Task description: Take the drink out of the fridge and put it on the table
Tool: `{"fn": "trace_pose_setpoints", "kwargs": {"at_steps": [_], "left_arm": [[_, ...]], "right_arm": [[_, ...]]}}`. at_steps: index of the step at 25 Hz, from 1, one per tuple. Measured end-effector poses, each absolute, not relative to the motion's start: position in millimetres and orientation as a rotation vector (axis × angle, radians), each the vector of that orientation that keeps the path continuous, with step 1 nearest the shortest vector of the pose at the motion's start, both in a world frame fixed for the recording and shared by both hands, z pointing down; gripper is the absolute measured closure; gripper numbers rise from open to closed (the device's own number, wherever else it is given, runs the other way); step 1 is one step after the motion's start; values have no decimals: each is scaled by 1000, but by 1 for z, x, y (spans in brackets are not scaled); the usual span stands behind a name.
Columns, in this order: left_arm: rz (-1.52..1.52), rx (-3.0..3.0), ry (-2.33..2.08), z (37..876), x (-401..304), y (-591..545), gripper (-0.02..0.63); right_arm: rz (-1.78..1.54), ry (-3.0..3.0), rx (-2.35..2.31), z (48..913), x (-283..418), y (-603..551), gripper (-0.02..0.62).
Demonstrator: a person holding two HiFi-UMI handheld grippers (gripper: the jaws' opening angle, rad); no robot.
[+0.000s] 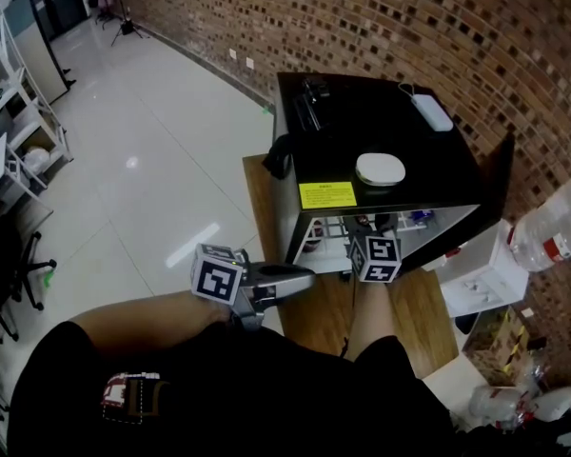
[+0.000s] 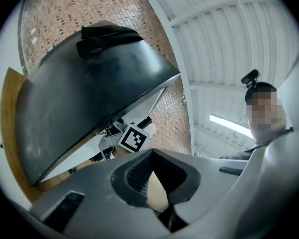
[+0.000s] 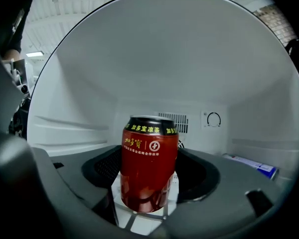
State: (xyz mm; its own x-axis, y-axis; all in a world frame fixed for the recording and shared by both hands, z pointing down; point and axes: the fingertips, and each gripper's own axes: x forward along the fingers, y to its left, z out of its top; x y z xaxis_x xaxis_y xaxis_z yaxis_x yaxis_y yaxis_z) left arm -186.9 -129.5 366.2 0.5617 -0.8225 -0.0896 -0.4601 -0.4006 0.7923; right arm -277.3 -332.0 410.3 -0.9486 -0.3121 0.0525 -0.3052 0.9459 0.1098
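A red drink can (image 3: 148, 163) with a black band stands upright on the wire shelf inside the white fridge interior (image 3: 154, 59). My right gripper (image 3: 149, 185) reaches in around it, one jaw on each side, pads close to the can's sides, open. In the head view the right gripper (image 1: 373, 231) enters the black mini fridge (image 1: 381, 131) through its open front. My left gripper (image 1: 303, 276) hangs left of the fridge opening, jaws together and empty. In its own view the left gripper (image 2: 157, 185) faces the fridge's outer wall (image 2: 84, 98).
The fridge stands on a wooden table (image 1: 414, 307), its door (image 1: 497, 184) swung open to the right. A white round thing (image 1: 381, 169) and a white box (image 1: 431, 112) lie on top. A water bottle (image 1: 550, 227) stands at the right. A blue-white packet (image 3: 251, 164) lies inside the fridge.
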Motion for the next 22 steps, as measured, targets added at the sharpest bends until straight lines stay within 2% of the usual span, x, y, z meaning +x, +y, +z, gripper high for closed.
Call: {"fn": "trace_pose_setpoints", "kwargs": {"at_steps": [10,22], "left_arm": [[-728,1963,-944,365,-184,-126,614],[-631,1927,-668,399,-109,-135,614]], "right_arm": [[-206,-3113,474,382,-235,-314,279],[25,-3059,784,433,-76,-292,279]]}}
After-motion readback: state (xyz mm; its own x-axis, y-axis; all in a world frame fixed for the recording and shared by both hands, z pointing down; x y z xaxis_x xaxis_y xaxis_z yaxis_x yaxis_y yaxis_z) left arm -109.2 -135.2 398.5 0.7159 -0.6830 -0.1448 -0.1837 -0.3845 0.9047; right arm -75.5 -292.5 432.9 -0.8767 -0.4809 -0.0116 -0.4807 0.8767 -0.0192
